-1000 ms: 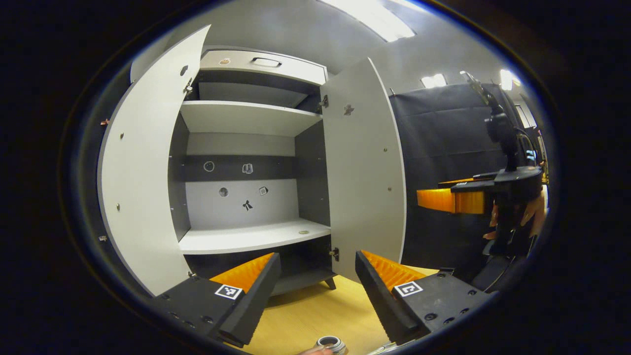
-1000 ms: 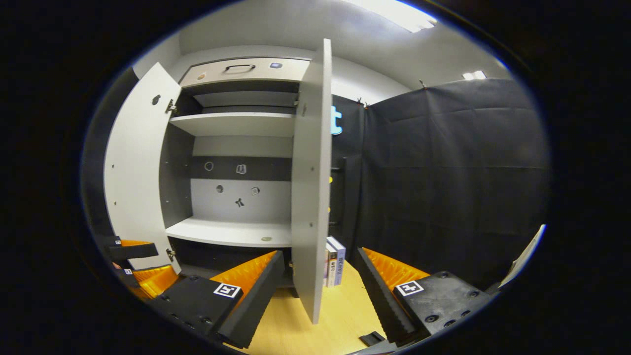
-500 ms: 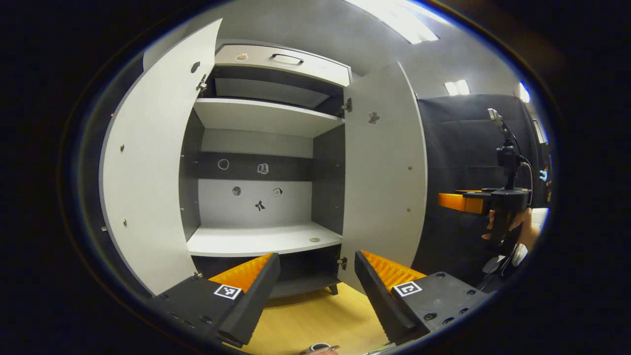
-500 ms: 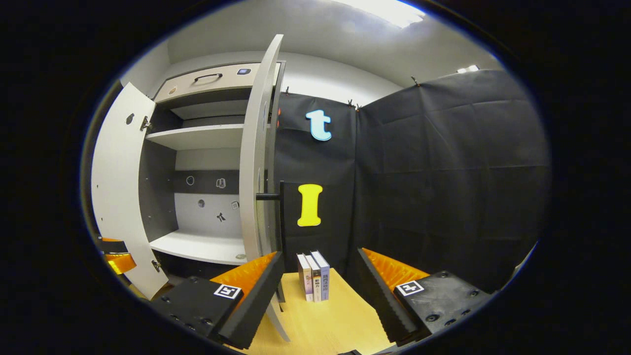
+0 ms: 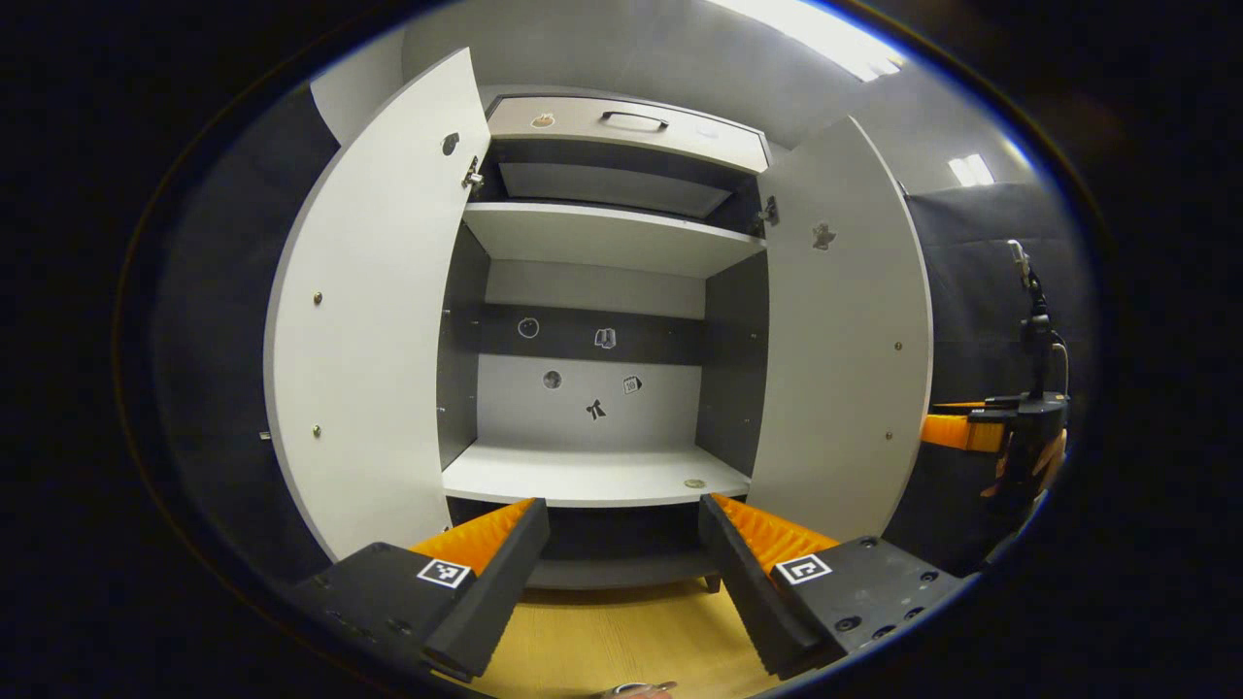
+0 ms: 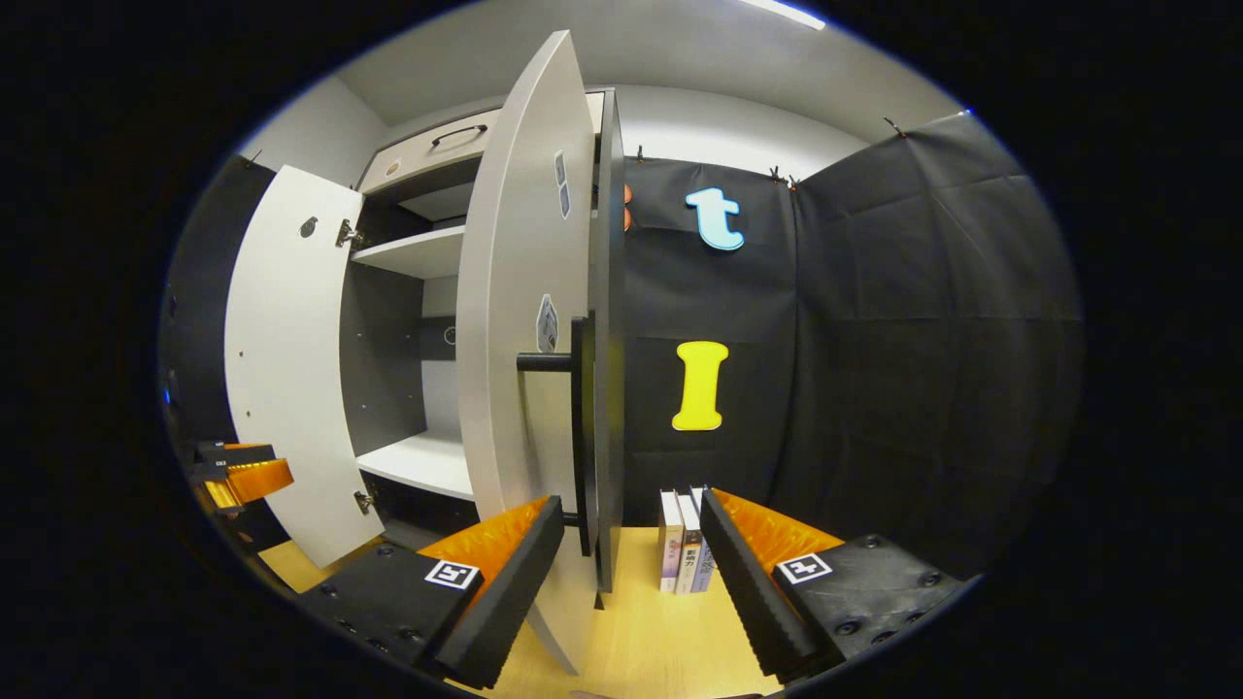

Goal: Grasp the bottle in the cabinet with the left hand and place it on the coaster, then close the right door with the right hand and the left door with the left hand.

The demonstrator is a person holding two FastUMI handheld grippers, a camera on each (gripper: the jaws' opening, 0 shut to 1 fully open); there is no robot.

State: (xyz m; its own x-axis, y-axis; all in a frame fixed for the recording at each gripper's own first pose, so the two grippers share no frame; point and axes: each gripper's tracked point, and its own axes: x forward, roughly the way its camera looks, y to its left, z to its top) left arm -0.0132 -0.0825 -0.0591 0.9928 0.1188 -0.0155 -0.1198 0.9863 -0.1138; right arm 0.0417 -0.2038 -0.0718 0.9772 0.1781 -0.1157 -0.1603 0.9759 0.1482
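At the very bottom edge of the left gripper view, at six o'clock, a small sliver of the bottle (image 5: 636,688) shows: a greyish rounded top with a pinkish trace beside it, too cropped to tell more, standing on the yellow wooden counter (image 5: 621,641). Whether a coaster lies beneath it cannot be told.

Beyond it the cabinet (image 5: 602,291) stands with both doors swung wide. Its left door (image 5: 374,320) hangs at nine o'clock and its right door (image 5: 840,330) at three o'clock. The white lower shelf (image 5: 592,476) carries a small round disc (image 5: 693,482) near its right front corner. Small stickers dot the back panel, and a drawer with a dark handle (image 5: 633,118) sits on top.

The left gripper (image 5: 621,573) faces the cabinet interior, jaws spread, holding nothing.

The right gripper (image 6: 626,573) has its jaws spread and empty too, just short of the right door's outer face, where a dark bar handle (image 6: 581,427) runs upright at twelve o'clock. Three books (image 6: 685,553) stand on the counter between its fingers.
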